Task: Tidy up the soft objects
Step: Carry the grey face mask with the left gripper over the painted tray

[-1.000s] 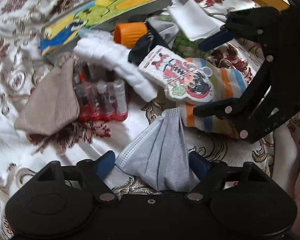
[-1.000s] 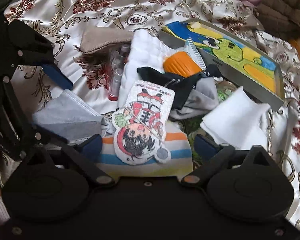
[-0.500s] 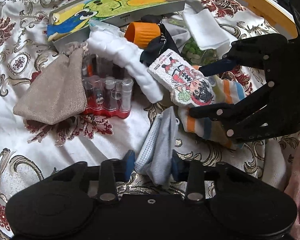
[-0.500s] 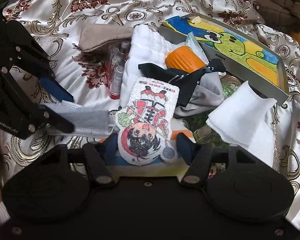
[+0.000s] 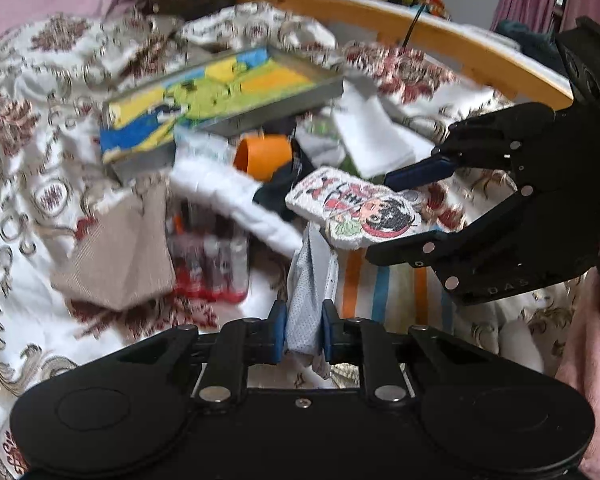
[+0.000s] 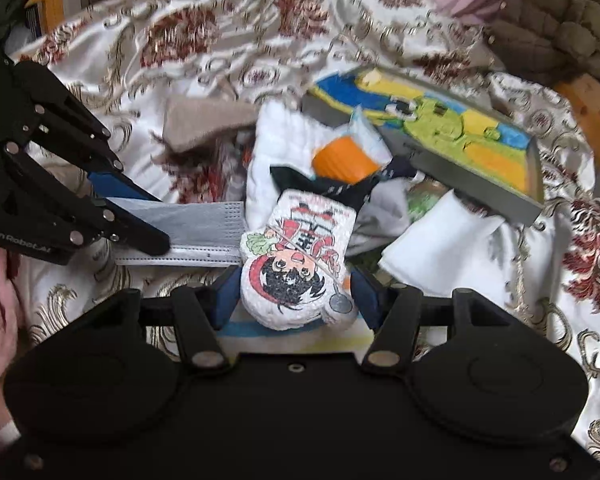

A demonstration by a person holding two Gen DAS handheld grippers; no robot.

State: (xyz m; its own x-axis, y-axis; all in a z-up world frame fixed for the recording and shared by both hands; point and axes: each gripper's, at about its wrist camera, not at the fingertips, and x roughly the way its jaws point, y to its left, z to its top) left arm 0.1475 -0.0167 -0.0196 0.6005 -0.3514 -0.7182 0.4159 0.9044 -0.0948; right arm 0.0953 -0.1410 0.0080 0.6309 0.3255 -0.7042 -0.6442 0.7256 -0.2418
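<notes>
Left wrist view only: wooden bed rail (image 5: 452,46) and vial rack (image 5: 209,264) beside the beige pouch (image 5: 119,256).

Left gripper (image 5: 303,334): fingers clamped on the grey face mask (image 5: 310,296), bunched upright between the pads.

Right gripper (image 6: 293,294): fingers close on either side of the cartoon-print cloth (image 6: 300,260) (contact cannot be told), above the striped towel (image 5: 396,292).

Picture tray (image 6: 432,140): tilted on the bedspread (image 6: 203,32), nothing visible in it; orange cup (image 6: 342,160) just beside.

Left hand-held gripper (image 5: 303,336) is clamped shut; right hand-held gripper (image 6: 293,298) grips too.
</notes>
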